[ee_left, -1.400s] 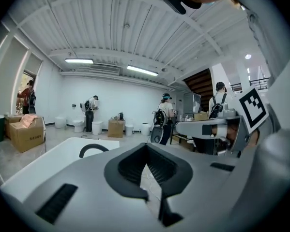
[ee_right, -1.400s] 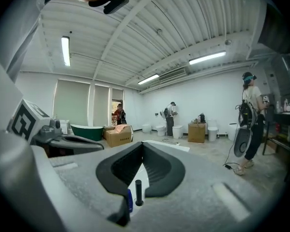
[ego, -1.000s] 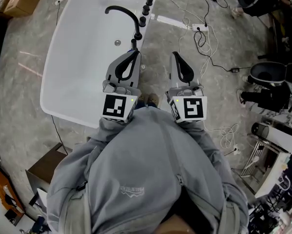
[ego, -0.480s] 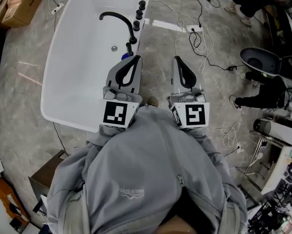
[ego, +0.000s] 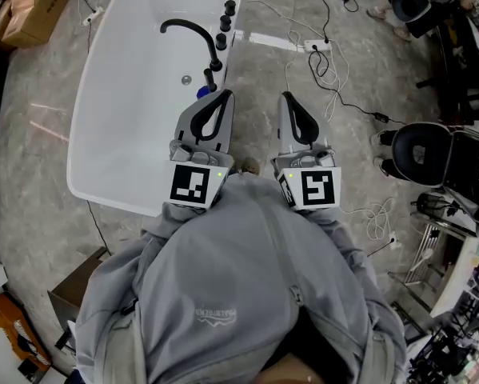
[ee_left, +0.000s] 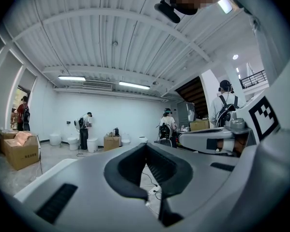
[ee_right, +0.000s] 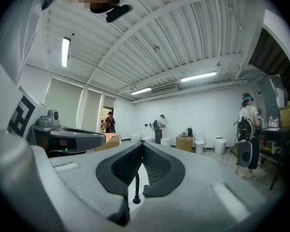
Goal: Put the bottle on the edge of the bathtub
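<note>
My left gripper (ego: 225, 94) and right gripper (ego: 286, 96) side by side, both closed tight on nothing, blue bottle (ego: 201, 92) on the bathtub (ego: 103, 78) edge by the faucet (ego: 193, 32), mostly hidden behind my left gripper, its long axis unclear

Blue thing (ego: 201, 93) mostly hidden behind left gripper (ego: 223, 94); can't identify. Bathtub (ego: 119, 94) cut off at top edge.

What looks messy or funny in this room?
The loose cables stand out. They lie in tangled loops across the floor to the right of the white bathtub, running from a power strip. Someone could trip on them. Nothing looks spilled or broken.
</note>
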The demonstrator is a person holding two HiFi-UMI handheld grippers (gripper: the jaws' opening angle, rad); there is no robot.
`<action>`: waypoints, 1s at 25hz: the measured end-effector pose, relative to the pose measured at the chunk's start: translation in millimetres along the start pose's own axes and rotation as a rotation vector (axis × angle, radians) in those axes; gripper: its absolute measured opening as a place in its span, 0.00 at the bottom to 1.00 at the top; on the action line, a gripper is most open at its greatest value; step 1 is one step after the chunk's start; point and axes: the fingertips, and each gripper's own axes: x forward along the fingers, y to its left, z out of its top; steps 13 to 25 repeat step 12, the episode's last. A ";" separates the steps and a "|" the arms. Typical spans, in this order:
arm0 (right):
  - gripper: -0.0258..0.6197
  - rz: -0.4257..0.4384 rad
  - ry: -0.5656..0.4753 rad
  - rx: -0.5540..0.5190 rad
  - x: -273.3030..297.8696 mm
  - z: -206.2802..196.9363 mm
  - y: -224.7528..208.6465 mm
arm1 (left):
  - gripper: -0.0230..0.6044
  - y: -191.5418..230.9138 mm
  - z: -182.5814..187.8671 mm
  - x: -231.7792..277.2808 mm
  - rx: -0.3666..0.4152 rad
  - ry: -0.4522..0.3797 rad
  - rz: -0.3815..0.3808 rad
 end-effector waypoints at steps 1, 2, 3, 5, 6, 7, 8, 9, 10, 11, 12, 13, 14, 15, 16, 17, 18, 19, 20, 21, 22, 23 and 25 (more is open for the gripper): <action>0.04 0.000 0.001 -0.001 -0.9 0.0 -0.1 | 0.05 -1.0 0.2 -0.1 0.001 0.000 -0.002; 0.04 -0.001 0.002 -0.001 -1.8 -0.1 0.0 | 0.05 -1.9 0.2 -0.2 0.002 0.000 -0.004; 0.04 -0.001 0.004 -0.003 -2.6 -0.3 0.0 | 0.05 -2.5 0.1 -0.2 0.003 0.000 -0.007; 0.04 -0.003 0.007 -0.005 -3.9 -0.6 0.0 | 0.05 -3.9 -0.2 -0.3 0.003 0.000 -0.013; 0.04 -0.004 0.007 -0.004 -4.2 -0.6 -0.4 | 0.05 -4.5 -0.3 0.1 0.004 0.000 -0.016; 0.04 -0.004 0.007 -0.004 -4.0 -0.5 -1.2 | 0.05 -5.1 -0.3 1.0 0.004 0.000 -0.019; 0.04 -0.005 0.007 -0.004 -3.5 -0.4 -2.3 | 0.05 -5.4 -0.4 2.3 0.003 0.001 -0.021; 0.04 -0.005 0.007 -0.004 -2.6 -0.4 -3.4 | 0.05 -5.5 -0.6 3.9 0.003 0.002 -0.023; 0.04 -0.006 0.007 -0.004 -1.7 -0.5 -4.4 | 0.05 -5.5 -0.8 5.3 0.003 0.003 -0.025; 0.04 -0.005 0.007 -0.005 -0.8 -0.6 -5.1 | 0.05 -5.4 -1.0 6.6 0.004 0.003 -0.027; 0.04 -0.005 0.006 -0.006 0.2 -0.8 -5.7 | 0.05 -5.4 -1.2 7.9 0.004 0.003 -0.029; 0.04 -0.005 0.006 -0.006 0.2 -0.8 -5.7 | 0.05 -5.4 -1.2 7.9 0.004 0.003 -0.029; 0.04 -0.005 0.006 -0.006 0.2 -0.8 -5.7 | 0.05 -5.4 -1.2 7.9 0.004 0.003 -0.029; 0.04 -0.005 0.006 -0.006 0.2 -0.8 -5.7 | 0.05 -5.4 -1.2 7.9 0.004 0.003 -0.029; 0.04 -0.005 0.006 -0.006 0.2 -0.8 -5.7 | 0.05 -5.4 -1.2 7.9 0.004 0.003 -0.029; 0.04 -0.005 0.006 -0.006 0.2 -0.8 -5.7 | 0.05 -5.4 -1.2 7.9 0.004 0.003 -0.029; 0.04 -0.005 0.006 -0.006 0.2 -0.8 -5.7 | 0.05 -5.4 -1.2 7.9 0.004 0.003 -0.029; 0.04 -0.005 0.006 -0.006 0.2 -0.8 -5.7 | 0.05 -5.4 -1.2 7.9 0.004 0.003 -0.029; 0.04 -0.005 0.006 -0.006 0.2 -0.8 -5.7 | 0.05 -5.4 -1.2 7.9 0.004 0.003 -0.029; 0.04 -0.005 0.006 -0.006 0.2 -0.8 -5.7 | 0.05 -5.4 -1.2 7.9 0.004 0.003 -0.029; 0.04 -0.005 0.006 -0.006 0.2 -0.8 -5.7 | 0.05 -5.4 -1.2 7.9 0.004 0.003 -0.029; 0.04 -0.005 0.006 -0.006 0.2 -0.8 -5.7 | 0.05 -5.4 -1.2 7.9 0.004 0.003 -0.029; 0.04 -0.005 0.006 -0.006 0.2 -0.8 -5.7 | 0.05 -5.4 -1.2 7.9 0.004 0.003 -0.029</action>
